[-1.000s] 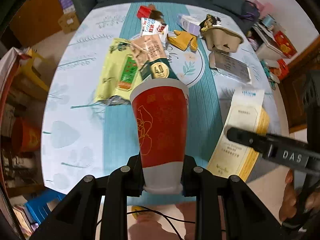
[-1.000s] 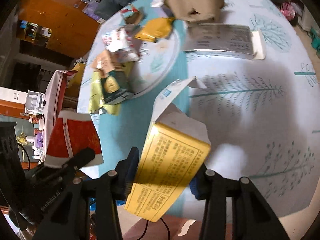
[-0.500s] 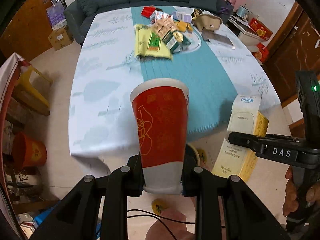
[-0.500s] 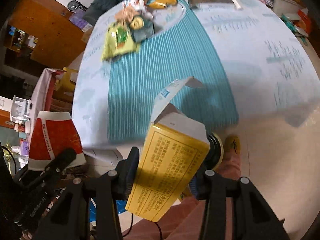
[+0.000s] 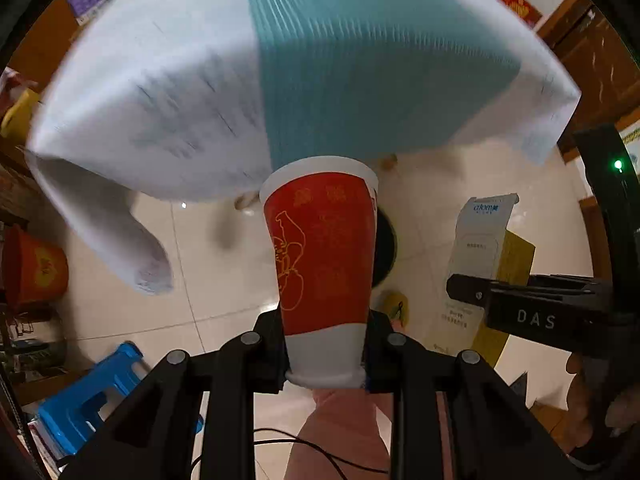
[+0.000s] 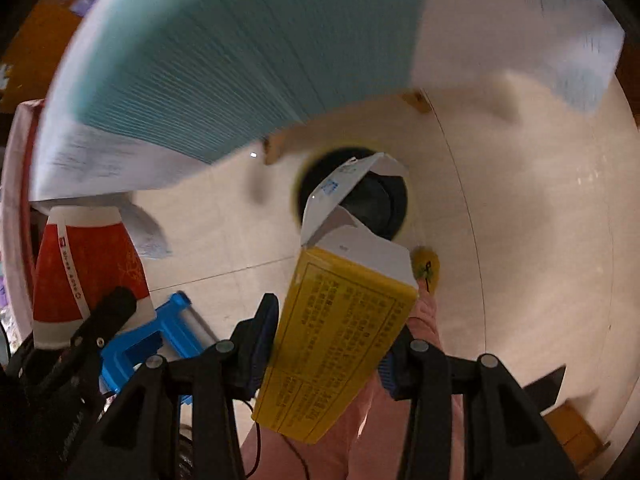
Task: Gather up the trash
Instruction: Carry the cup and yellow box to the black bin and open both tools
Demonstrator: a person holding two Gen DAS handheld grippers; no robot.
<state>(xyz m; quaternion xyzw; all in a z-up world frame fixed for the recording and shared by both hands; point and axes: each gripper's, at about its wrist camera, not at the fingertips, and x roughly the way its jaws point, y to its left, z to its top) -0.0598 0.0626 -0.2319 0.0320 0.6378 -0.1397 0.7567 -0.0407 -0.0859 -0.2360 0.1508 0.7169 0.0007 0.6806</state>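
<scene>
Left gripper (image 5: 325,354): clamped on the white base of a tall red paper cup with orange line art (image 5: 324,252), held rim-forward over the floor.
Right gripper (image 6: 330,344): closed on a yellow cardboard carton with its white flap open (image 6: 340,332), poised above a round black bin opening (image 6: 384,204).
Bench (image 5: 280,60): white cloth with a teal stripe, blurred, beyond both items.
Risk: the bin mouth looks narrow; releasing both items together, or off-centre, could bounce one onto the pale tiled floor (image 5: 224,280). The light cup may also tumble.
Writing: "atom" on the carton flap; "DAS" on the right gripper body; the carton's print is too small to read.
</scene>
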